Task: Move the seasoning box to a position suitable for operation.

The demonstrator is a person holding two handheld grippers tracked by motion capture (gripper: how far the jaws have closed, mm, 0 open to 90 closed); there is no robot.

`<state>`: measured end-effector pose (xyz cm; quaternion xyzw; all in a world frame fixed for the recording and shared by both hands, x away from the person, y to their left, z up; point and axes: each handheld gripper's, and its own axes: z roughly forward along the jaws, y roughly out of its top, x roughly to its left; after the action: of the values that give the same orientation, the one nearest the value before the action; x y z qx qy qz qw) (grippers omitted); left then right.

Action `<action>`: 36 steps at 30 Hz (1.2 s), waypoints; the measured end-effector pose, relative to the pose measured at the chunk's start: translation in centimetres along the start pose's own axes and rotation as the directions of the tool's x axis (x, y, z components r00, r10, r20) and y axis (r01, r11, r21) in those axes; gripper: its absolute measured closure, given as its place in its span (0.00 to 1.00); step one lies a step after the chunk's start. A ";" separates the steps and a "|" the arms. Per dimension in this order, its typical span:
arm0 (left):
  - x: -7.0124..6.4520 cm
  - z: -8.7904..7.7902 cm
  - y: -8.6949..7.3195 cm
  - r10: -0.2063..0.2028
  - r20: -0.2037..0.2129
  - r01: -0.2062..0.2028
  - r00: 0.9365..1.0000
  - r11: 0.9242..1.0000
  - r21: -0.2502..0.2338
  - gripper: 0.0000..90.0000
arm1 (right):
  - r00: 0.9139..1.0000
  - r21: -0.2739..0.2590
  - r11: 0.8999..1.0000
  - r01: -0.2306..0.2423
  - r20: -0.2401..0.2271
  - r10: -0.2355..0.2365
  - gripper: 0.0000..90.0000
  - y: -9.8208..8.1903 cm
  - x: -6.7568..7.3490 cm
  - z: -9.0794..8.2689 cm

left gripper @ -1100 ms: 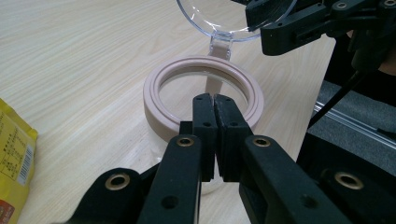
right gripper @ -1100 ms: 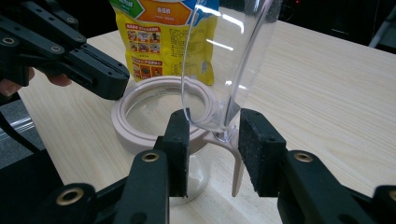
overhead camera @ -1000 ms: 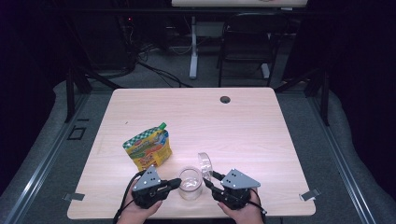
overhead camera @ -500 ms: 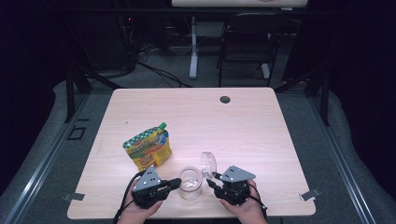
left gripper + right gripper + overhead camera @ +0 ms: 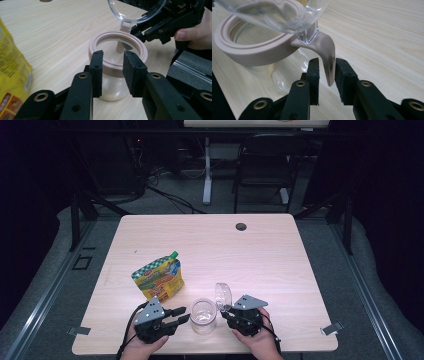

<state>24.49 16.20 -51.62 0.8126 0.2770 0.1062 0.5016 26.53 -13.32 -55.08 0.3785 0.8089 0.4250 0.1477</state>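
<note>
Low in the high view, the clear glass jar with a pale pink ring collar point(image 5: 203, 316) stands on the light wood counter point(image 5: 260, 255) between the two hands. The left gripper point(image 5: 113, 72) faces it from the frame's lower left; its fingers point(image 5: 97, 72) have just been opening and stand released, short of the collar, no pad pressing on it. The right gripper point(image 5: 327, 80) has just been closing; the collar's pink latch tab point(image 5: 327, 57) hangs between its fingers point(image 5: 343, 77), with gaps visible either side, so it is not yet clenched. The jar's clear round hinged lid point(image 5: 224, 295) stands tipped up (likely why the tab is the handle of choice). Farther up and left lies a yellow printed snack pouch with a green cap point(image 5: 158, 277), apart from the jar, probably waiting to be emptied into it.
</note>
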 end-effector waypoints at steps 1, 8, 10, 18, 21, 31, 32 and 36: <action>0.1 -0.1 -0.1 -0.006 -0.003 0.006 1.000 1.000 -0.006 0.76 | 1.000 0.005 1.000 0.002 0.002 -0.002 0.82 0.0 0.0 0.1; 0.7 -1.2 -0.6 -0.027 -0.055 0.026 0.998 1.000 -0.010 0.74 | 1.000 -0.003 1.000 -0.016 0.005 0.016 0.87 0.4 -0.3 0.4; 0.9 -1.5 -0.7 -0.036 -0.073 0.035 0.997 0.999 -0.016 0.74 | 1.000 -0.012 1.000 -0.025 -0.003 0.025 0.89 0.5 -0.5 0.4; 1.5 -2.9 -1.0 -0.065 -0.123 0.061 0.990 0.998 -0.034 0.74 | 0.998 -0.035 0.998 -0.061 -0.011 0.060 0.94 1.1 -1.7 0.3; 1.7 -3.6 -1.1 -0.074 -0.138 0.069 0.988 0.997 -0.042 0.74 | 0.997 -0.040 0.997 -0.071 -0.024 0.070 0.96 1.3 -2.3 0.2; 2.2 -5.4 -1.5 -0.087 -0.201 0.076 0.976 0.995 -0.060 0.74 | 0.977 -0.030 0.980 -0.199 -0.082 0.196 0.94 1.4 -5.6 -0.4; 2.3 -5.6 -1.5 -0.084 -0.209 0.073 0.974 0.995 -0.061 0.74 | 0.980 -0.015 0.983 -0.183 -0.083 0.181 0.92 1.4 -5.7 -0.3; 2.8 -6.3 -1.7 -0.112 -0.235 0.096 0.965 0.992 -0.078 0.73 | 0.983 0.011 0.989 -0.149 -0.107 0.149 0.82 1.5 -5.2 0.5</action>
<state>23.35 23.13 -50.40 0.7613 0.3742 0.1858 0.4959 31.01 -16.31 -54.55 0.4146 0.7857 0.4536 0.0711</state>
